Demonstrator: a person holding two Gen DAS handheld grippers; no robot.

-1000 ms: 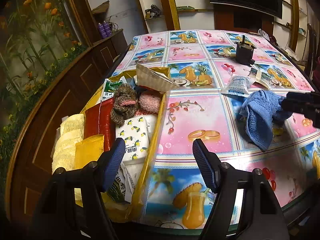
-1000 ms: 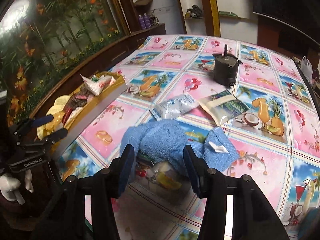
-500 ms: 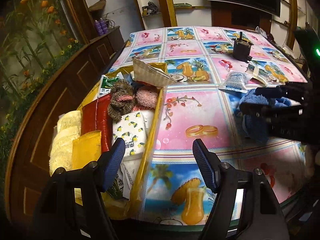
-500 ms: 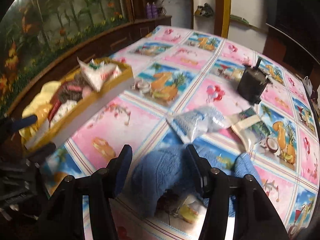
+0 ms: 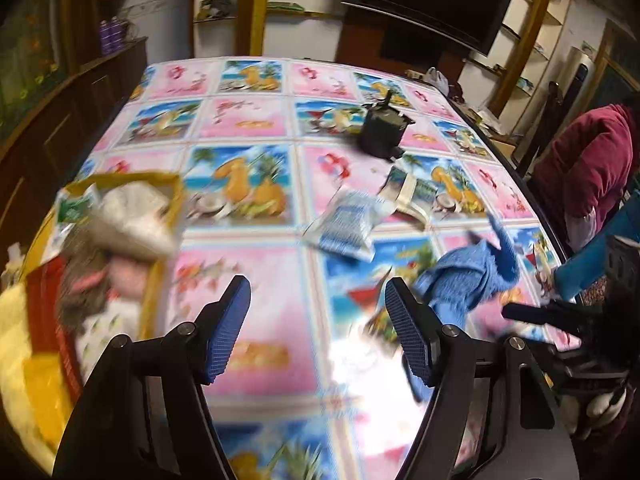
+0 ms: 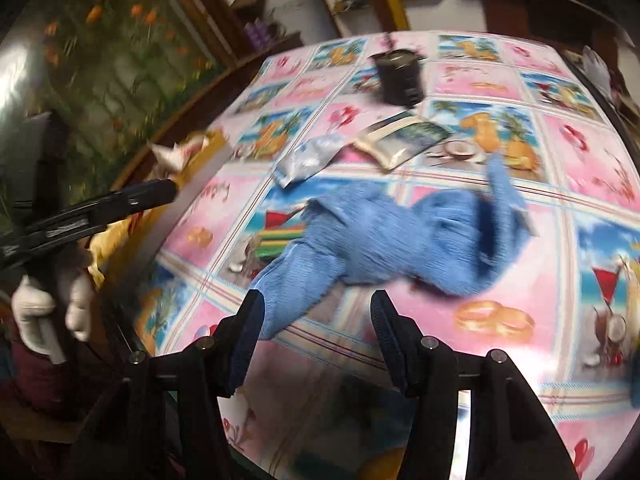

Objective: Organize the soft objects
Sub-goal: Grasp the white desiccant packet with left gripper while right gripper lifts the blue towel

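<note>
Approach to the blue towel (image 6: 404,236), crumpled on the table (image 6: 520,300) right of the yellow tray (image 5: 160,280).
My right gripper (image 6: 316,340) and left gripper (image 5: 316,328) are both spread and empty; I should pinch a thick fold, not a thin edge; lift clear before swinging trayward.

The tablecloth (image 5: 256,280) is a grid of pink and sky-blue squares printed with orange drinks, pineapples and gold rings. The towel (image 6: 400,236) is plain blue. The tray (image 5: 160,240) is yellow, the canister (image 5: 380,132) black, the pads (image 5: 224,336) blue and ribbed.
</note>
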